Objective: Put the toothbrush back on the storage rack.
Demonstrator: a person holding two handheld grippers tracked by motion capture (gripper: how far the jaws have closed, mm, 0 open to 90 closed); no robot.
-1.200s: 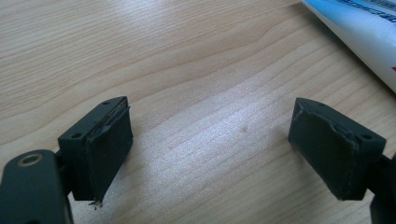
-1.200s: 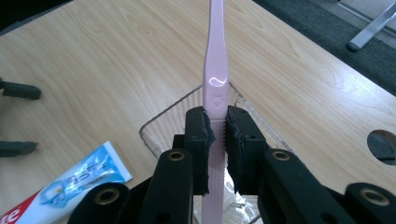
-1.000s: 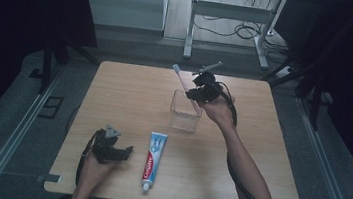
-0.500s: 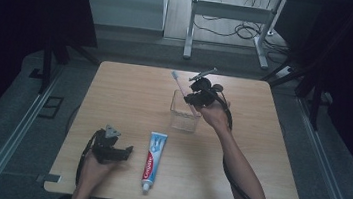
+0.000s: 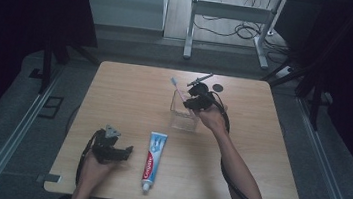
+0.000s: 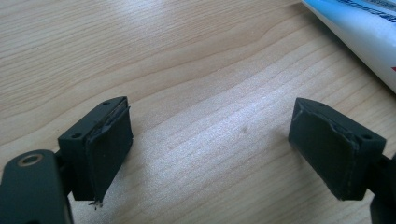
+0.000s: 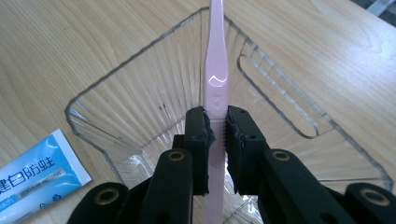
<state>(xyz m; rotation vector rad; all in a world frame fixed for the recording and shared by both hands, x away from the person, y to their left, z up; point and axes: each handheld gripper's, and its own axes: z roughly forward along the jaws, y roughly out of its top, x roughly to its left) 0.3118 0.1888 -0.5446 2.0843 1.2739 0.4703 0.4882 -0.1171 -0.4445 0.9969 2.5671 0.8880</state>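
Since the earlier frames the right gripper [image 5: 196, 95] has been lowered toward the clear container [image 5: 184, 113], so that the toothbrush [image 5: 177, 87] it carries now leans over the container's far rim, bristle end up and away from the person; before, it was held higher and farther back. Nothing else is seen to have shifted: the left gripper [image 5: 114, 149] and the toothpaste tube [image 5: 152, 160] lie where they lay.

In the right gripper view the two black jaws are pressed against the pink handle of the toothbrush [image 7: 216, 84], which is pinched between the right gripper [image 7: 216, 130] pads and runs straight ahead over the open mouth of the clear container [image 7: 112, 88]. The ribbed walls of the container are seen below and around the jaws, and a corner of the toothpaste tube [image 7: 37, 179] lies at lower left.

In the left gripper view the left gripper [image 6: 210, 149] is spread wide, with nothing between its jaws, and is held low over the bare table [image 6: 196, 70]. An edge of the toothpaste tube [image 6: 364, 32] is seen at upper right, just beside the right-hand jaw but apart from it.

Counted in the high view: two grippers, one toothbrush, one clear container near the table's [image 5: 115, 87] middle, one toothpaste tube flat near the front edge, and one small dark round thing [image 5: 218, 87] on the far part, too small to identify.
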